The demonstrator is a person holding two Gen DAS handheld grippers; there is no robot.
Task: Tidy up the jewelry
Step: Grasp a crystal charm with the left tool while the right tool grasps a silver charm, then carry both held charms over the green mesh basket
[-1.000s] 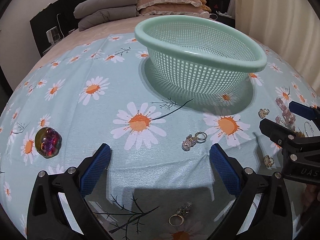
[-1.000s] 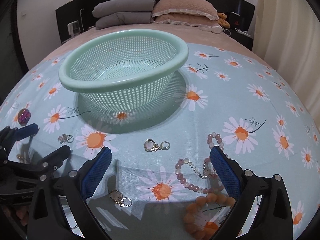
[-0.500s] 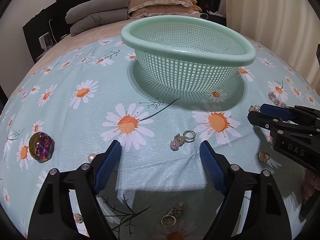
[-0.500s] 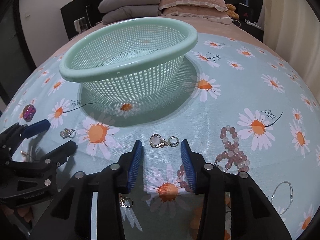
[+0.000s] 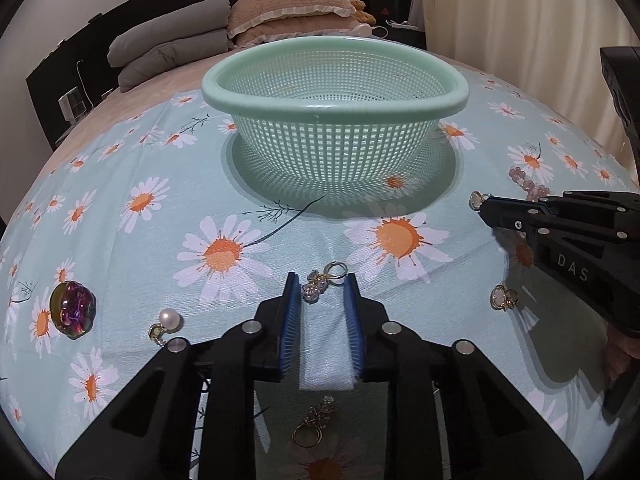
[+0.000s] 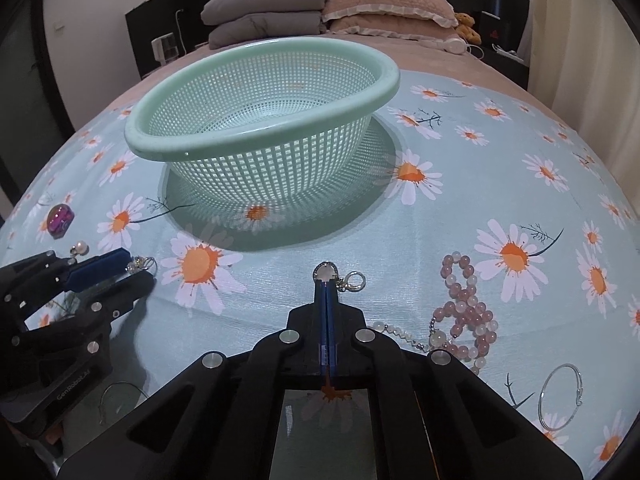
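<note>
Crystal-studded earring (image 5: 319,287) lies near the daisy cloth's (image 5: 120,264) front edge, before the green basket (image 5: 335,92); the left gripper (image 5: 320,300) has just been closing, jaws flanking its cluster, contact unclear. Right view: right gripper (image 6: 327,286), just closed, pinches a light, slippery shell earring (image 6: 326,272) by its rim.

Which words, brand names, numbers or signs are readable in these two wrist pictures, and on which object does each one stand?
"DAS": white letters on the black body of the right gripper, seen from the left wrist camera; it may be cut off.
"GenRobot.AI": small pale letters on the black body of the left gripper, seen from the right wrist camera; barely legible.
Red triangular sign on a black box by the headboard: too small to read.
No other text shows.
</note>
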